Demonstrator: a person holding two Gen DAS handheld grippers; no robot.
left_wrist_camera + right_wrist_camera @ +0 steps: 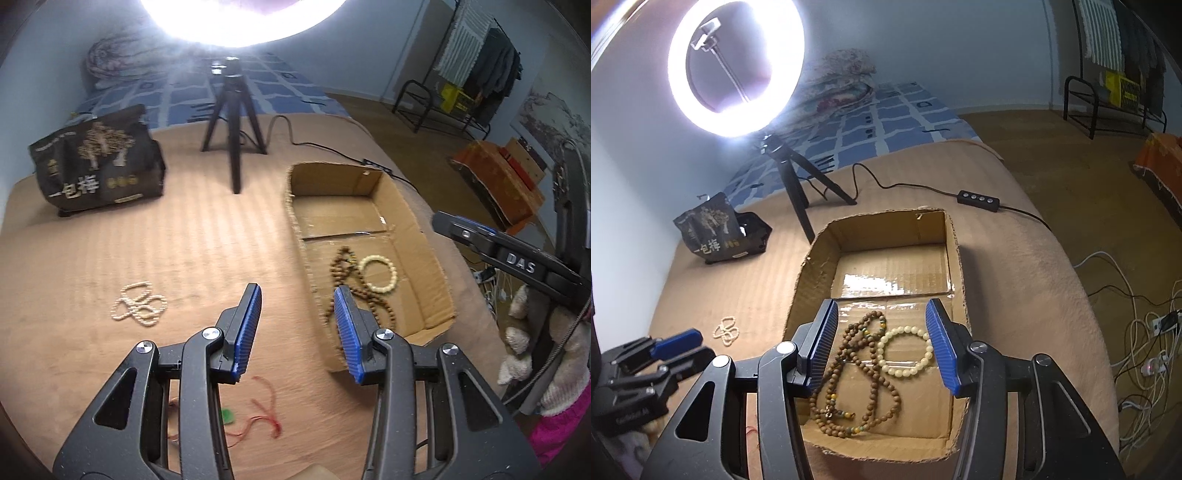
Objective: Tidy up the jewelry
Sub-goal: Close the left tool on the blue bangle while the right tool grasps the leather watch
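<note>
An open cardboard box (402,206) (955,254) lies on the tan bedspread. In it lie a brown wooden bead necklace (354,284) (871,384) and a cream bead bracelet (380,273) (908,350). A cream pearl necklace (138,308) (726,331) lies on the bedspread left of the box. A red cord with a green pendant (258,413) lies near me. My left gripper (297,325) is open and empty above the bedspread by the box's left wall. My right gripper (879,347) is open and empty above the box's contents; it also shows in the left wrist view (461,230).
A ring light on a black tripod (232,122) (798,184) stands behind the box, its cable and switch (979,197) trailing right. A dark snack bag (99,162) (720,232) stands at back left. The bed's right edge drops to floor with cables (1145,332).
</note>
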